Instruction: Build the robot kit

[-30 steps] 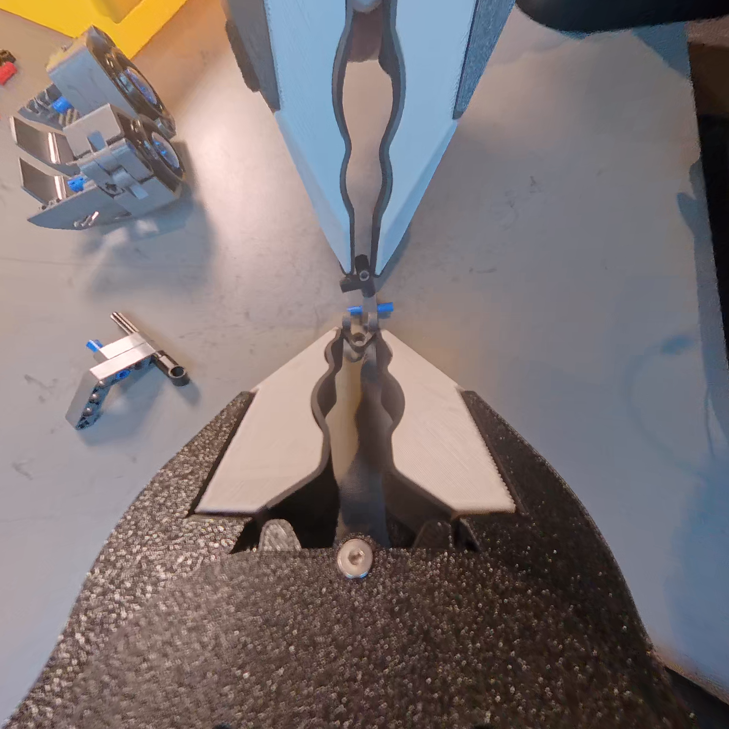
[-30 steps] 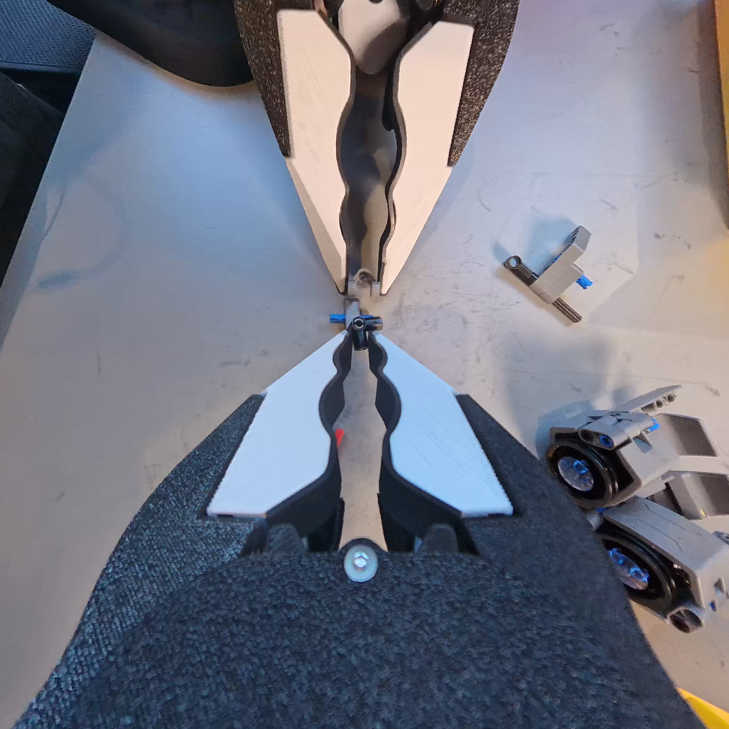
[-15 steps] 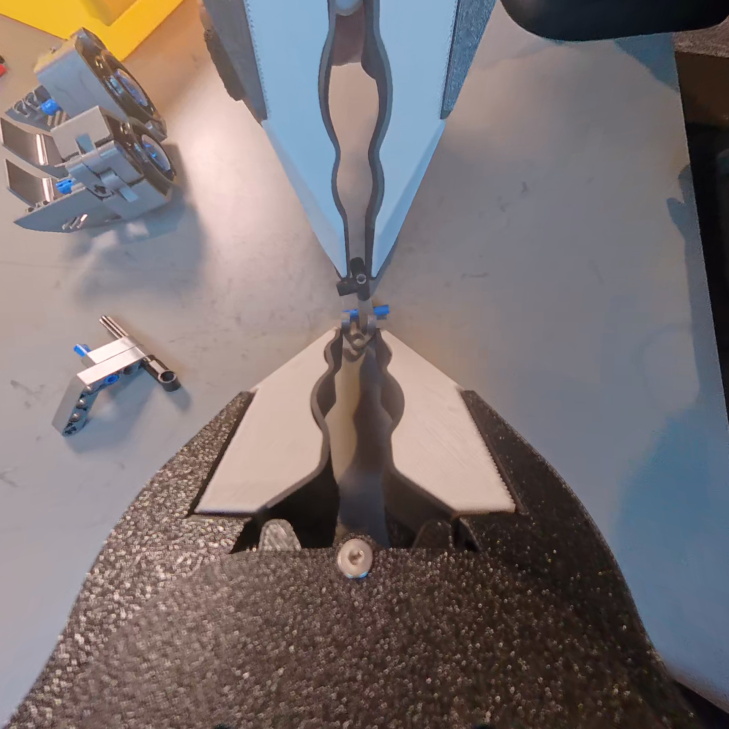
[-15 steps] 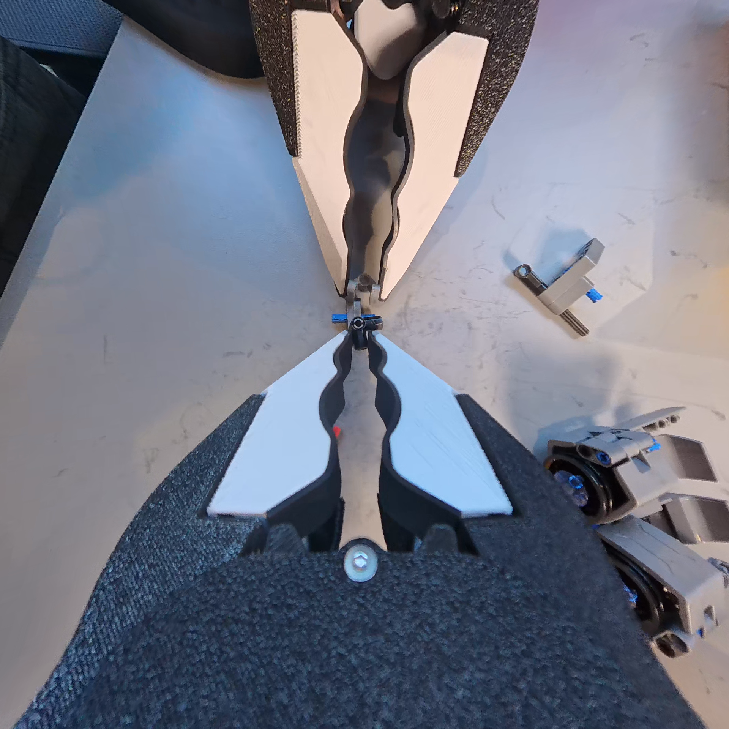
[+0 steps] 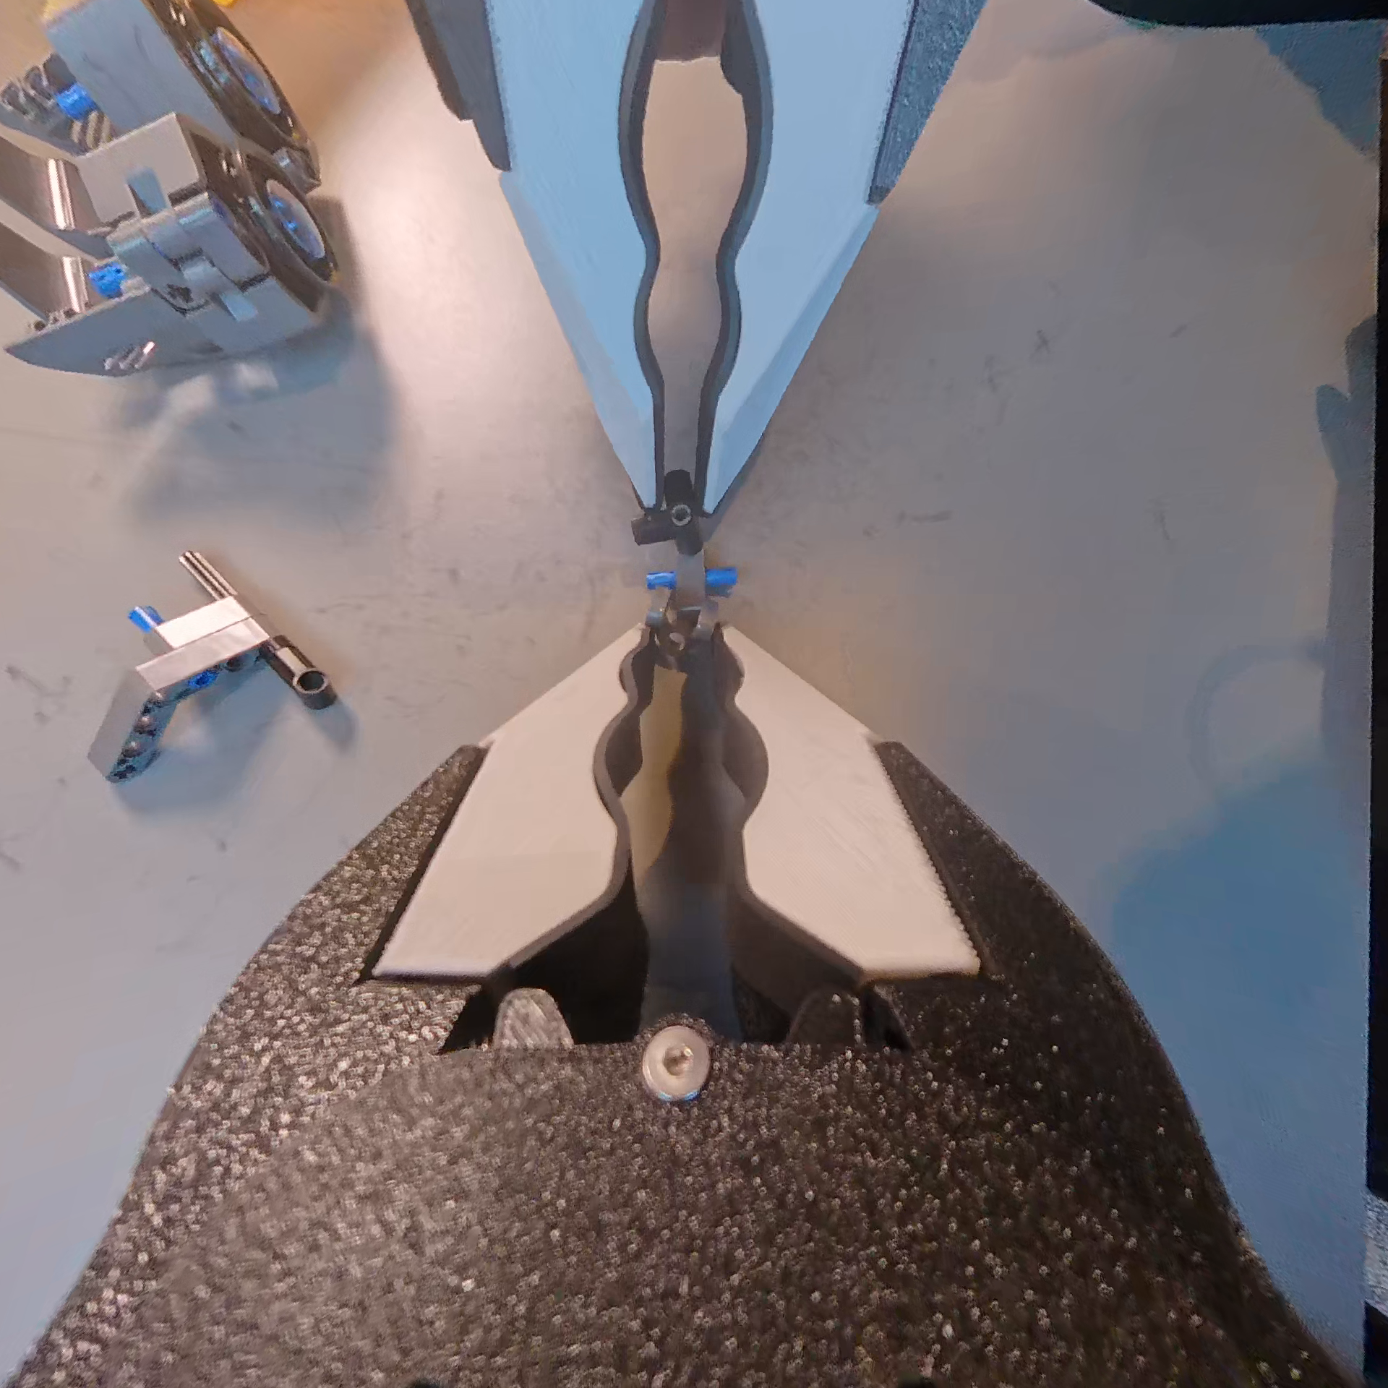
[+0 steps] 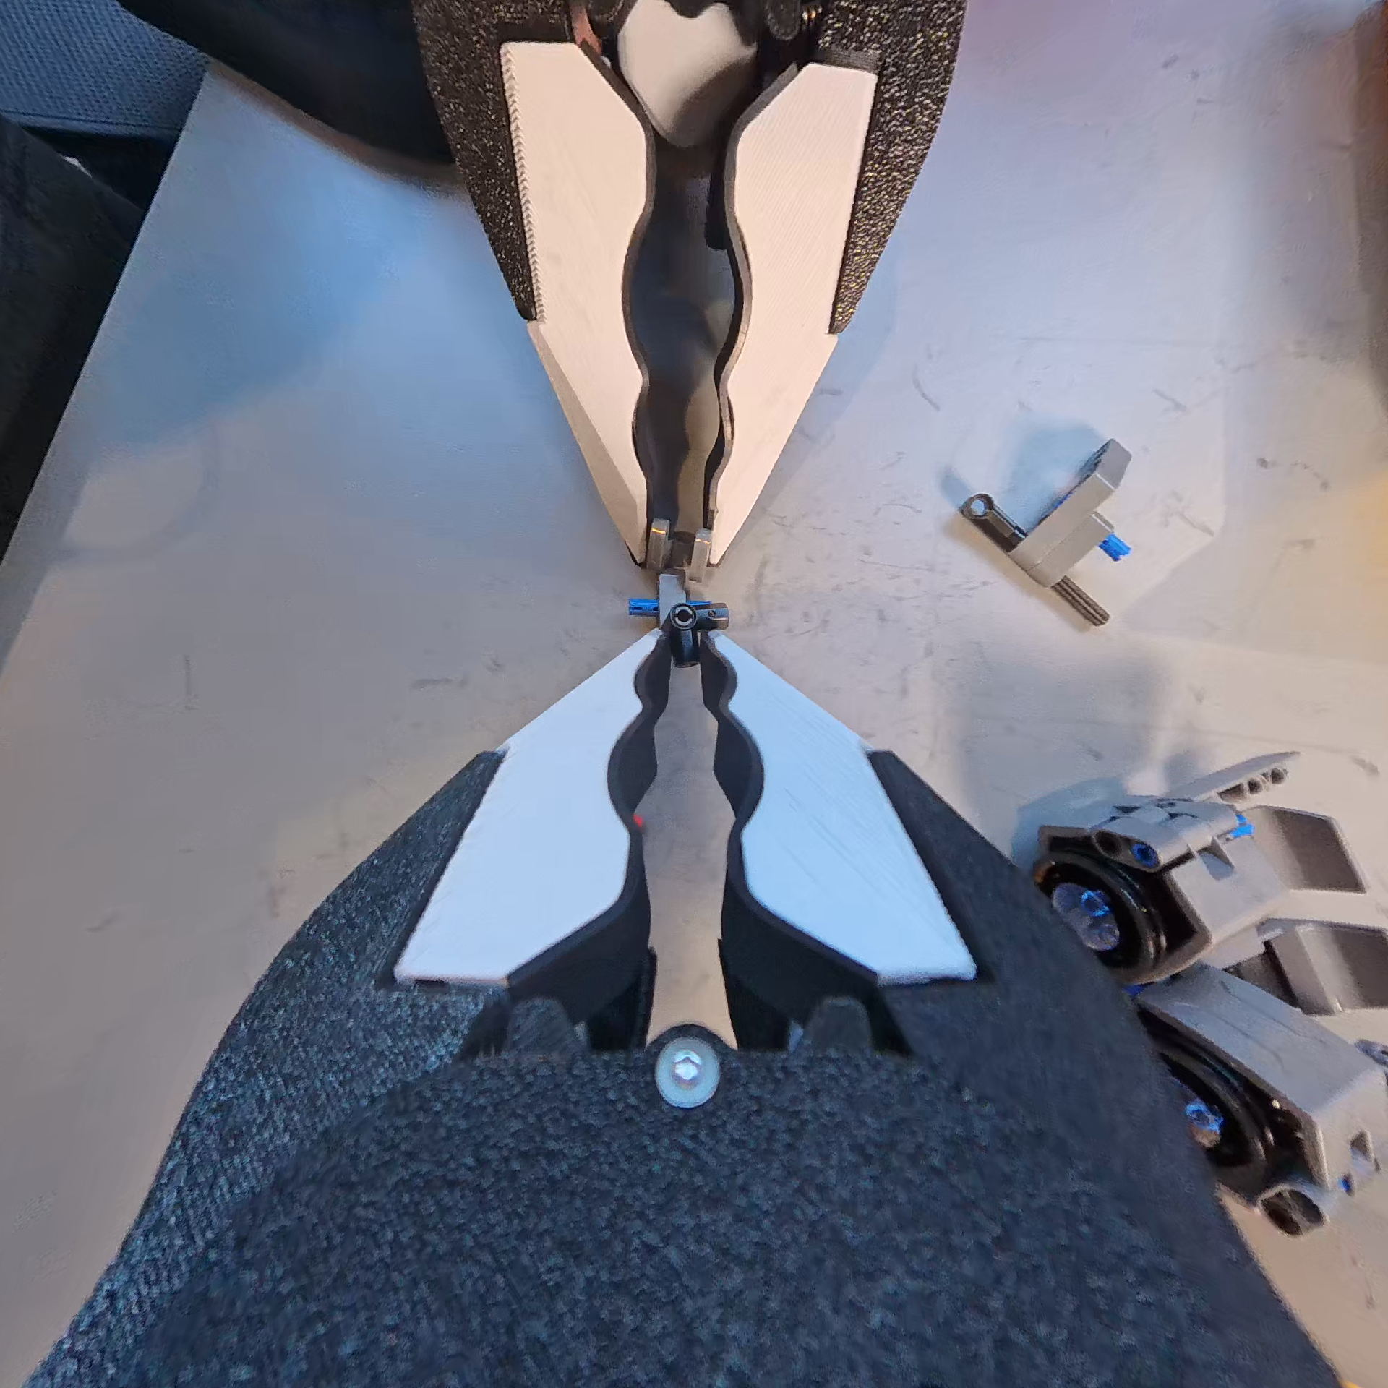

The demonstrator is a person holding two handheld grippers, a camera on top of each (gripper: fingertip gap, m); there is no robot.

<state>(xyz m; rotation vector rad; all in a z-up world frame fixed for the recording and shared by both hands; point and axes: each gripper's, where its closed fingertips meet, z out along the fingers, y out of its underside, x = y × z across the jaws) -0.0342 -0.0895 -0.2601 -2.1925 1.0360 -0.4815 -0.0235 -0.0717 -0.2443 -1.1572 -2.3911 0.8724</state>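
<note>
My left tongs [image 5: 680, 638]: pale grey fingers, black speckled body. My right tongs [image 6: 682, 646]: white fingers, black inner edges, dark grey weave-textured body. Small piece [image 5: 685, 593] between tips: grey with blue pin; connector [image 6: 685, 620] black. Counter [image 5: 1051, 451] pale grey, scuffed. Grey bracket [image 5: 188, 661], blue pin, black axle. Grey model [image 6: 1217, 939], black rings, blue bits.

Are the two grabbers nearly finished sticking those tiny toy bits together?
Not quite. The left gripper pinches a small grey piece with a blue pin; the right gripper pinches a little black connector. The two pieces meet tip to tip. The big grey wheeled model and a grey bracket with a black rod lie untouched on the table.
</note>
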